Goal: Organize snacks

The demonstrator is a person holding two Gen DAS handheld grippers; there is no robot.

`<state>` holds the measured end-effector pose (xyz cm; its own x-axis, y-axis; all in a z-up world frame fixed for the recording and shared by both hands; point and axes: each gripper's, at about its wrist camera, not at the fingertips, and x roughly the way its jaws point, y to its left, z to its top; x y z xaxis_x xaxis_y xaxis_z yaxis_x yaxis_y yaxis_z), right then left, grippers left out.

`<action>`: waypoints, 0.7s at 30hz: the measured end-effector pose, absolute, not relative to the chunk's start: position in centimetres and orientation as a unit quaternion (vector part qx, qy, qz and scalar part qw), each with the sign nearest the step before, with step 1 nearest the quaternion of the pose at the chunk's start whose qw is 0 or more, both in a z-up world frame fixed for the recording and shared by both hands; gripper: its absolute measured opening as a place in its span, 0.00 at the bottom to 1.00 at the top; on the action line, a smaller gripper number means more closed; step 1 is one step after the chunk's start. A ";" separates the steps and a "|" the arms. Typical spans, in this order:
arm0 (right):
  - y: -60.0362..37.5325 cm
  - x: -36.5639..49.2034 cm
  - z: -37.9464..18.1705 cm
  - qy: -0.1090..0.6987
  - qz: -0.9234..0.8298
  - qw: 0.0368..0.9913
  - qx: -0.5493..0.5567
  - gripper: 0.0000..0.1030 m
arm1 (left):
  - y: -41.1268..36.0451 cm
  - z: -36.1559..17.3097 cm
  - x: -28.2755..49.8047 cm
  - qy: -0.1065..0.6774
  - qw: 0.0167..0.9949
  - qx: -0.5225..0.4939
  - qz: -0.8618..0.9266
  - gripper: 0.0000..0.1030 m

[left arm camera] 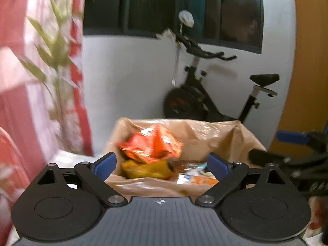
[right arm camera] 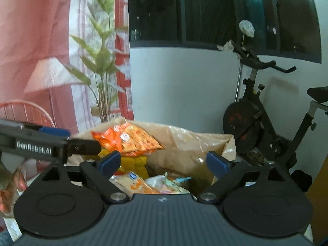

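An open brown paper bag [left arm camera: 215, 135] [right arm camera: 184, 141] stands in front of both grippers, full of snacks. An orange snack packet [left arm camera: 151, 145] [right arm camera: 131, 139] lies on top at its left side, above a yellow packet [left arm camera: 146, 169] [right arm camera: 141, 161]. Lower in the bag lie a pale box with orange print [right arm camera: 135, 184] and other small wrappers [right arm camera: 174, 181]. My left gripper [left arm camera: 162, 166] is open above the bag's near rim, nothing between its blue pads. My right gripper [right arm camera: 163, 163] is open too, over the bag's mouth and empty. The left gripper's side [right arm camera: 47, 141] reaches in from the left in the right wrist view.
A black exercise bike [left arm camera: 207, 94] [right arm camera: 264, 123] stands against the white wall behind the bag. A potted plant [right arm camera: 100, 65] and red-and-white curtain [left arm camera: 18, 61] are at the left, with a wire chair [right arm camera: 26, 110]. An orange door [left arm camera: 307, 82] is at the right.
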<state>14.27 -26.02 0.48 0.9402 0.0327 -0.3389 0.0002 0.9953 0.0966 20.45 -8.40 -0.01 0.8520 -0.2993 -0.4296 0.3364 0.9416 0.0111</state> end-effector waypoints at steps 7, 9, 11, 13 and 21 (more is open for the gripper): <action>-23.3 10.5 2.7 0.134 0.005 0.990 0.054 1.00 | -5.9 2.1 16.1 0.188 0.974 0.046 -0.119 0.95; -22.5 9.5 3.1 0.128 0.006 0.990 0.060 1.00 | -4.9 2.7 14.7 0.177 0.977 0.038 -0.116 0.95; -21.6 8.4 3.5 0.127 0.003 0.990 0.063 1.00 | -4.1 3.2 13.3 0.170 0.979 0.032 -0.111 0.94; -20.8 7.6 3.7 0.130 -0.001 0.990 0.063 1.00 | -3.2 3.8 12.1 0.161 0.981 0.027 -0.102 0.94; -19.2 4.5 4.2 0.130 -0.009 0.986 0.100 1.00 | -0.5 4.8 8.4 0.150 0.986 0.019 -0.069 0.93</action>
